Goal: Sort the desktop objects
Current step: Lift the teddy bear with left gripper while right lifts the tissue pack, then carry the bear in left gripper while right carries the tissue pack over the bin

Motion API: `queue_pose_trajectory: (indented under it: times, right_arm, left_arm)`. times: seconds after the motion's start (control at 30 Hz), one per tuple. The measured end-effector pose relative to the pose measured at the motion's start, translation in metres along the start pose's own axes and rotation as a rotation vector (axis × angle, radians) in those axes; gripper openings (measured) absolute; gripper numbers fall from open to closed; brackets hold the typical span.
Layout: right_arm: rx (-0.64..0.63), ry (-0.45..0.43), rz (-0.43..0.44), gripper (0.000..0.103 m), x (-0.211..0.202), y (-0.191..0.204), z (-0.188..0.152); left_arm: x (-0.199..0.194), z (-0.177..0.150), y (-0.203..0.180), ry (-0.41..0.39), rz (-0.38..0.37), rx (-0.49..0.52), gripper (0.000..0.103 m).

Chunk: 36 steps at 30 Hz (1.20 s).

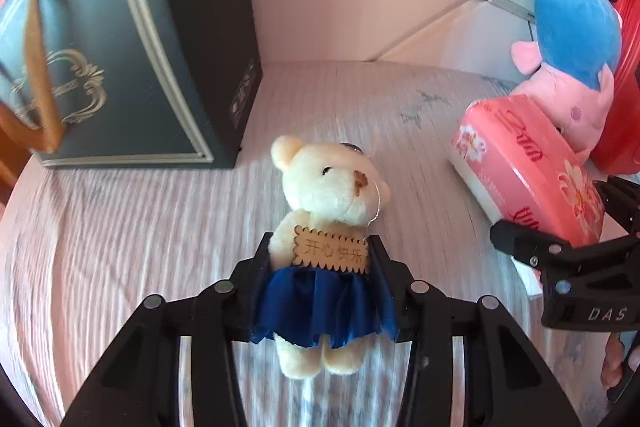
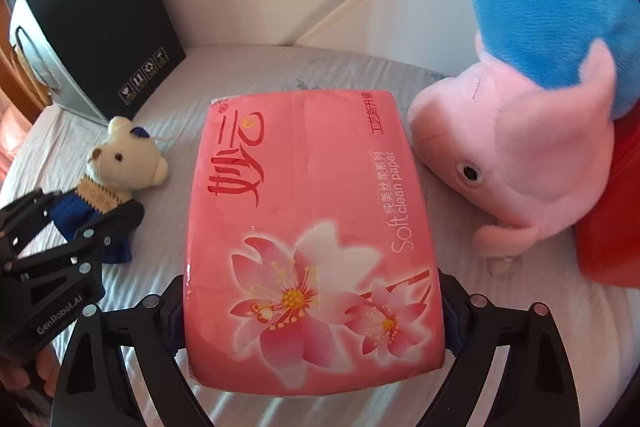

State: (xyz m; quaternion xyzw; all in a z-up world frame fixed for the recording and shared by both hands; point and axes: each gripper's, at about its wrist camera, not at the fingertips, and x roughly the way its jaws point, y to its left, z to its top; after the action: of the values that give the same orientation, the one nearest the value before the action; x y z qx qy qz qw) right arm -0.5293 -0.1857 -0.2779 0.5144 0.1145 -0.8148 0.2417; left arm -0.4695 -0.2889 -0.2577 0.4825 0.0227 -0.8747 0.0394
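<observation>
Sorting just starting | we are pinching teddy bear (image 1: 320, 227) with left gripper (image 1: 320, 267) | right gripper (image 2: 314, 311) squeezing tissue pack (image 2: 312, 227) | nothing put away yet

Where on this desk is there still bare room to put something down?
Bare striped cloth lies in front of the dark gift bag, left of the small bear; more lies behind the bear toward the wall. The right is crowded: tissue pack, pink plush pig and red object.
</observation>
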Motion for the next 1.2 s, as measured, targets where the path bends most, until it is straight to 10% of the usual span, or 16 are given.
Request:
queue_pose_trajectory:
  times: [0.57,1.2]
  right_arm:
    - [-0.040,-0.117,0.012,0.092,-0.123,0.028,-0.077]
    - [0.083,-0.264,-0.112,0.092,-0.350,0.003,-0.241]
  left_arm:
    - [-0.144,-0.096,-0.017,-0.129,0.093,-0.079,0.044]
    - [-0.316,-0.182,-0.148,-0.231,-0.087,0.125,0.044]
